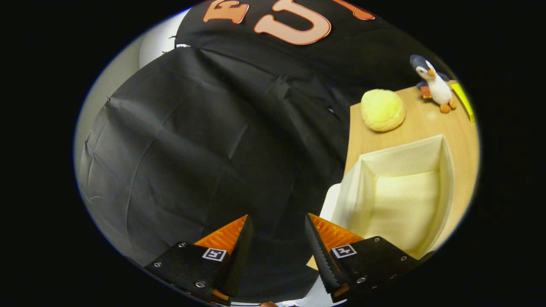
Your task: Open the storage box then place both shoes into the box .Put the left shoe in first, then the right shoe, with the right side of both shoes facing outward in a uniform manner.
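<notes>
Gripper (277,232) is hanging spread and empty beside the open storage box (443,170); it should be turning toward the shoes, taking the left first.

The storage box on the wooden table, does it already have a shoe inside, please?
No, the storage box stands open with a bare pale interior, while the tool hangs open and empty over the black cloth beside it.
</notes>
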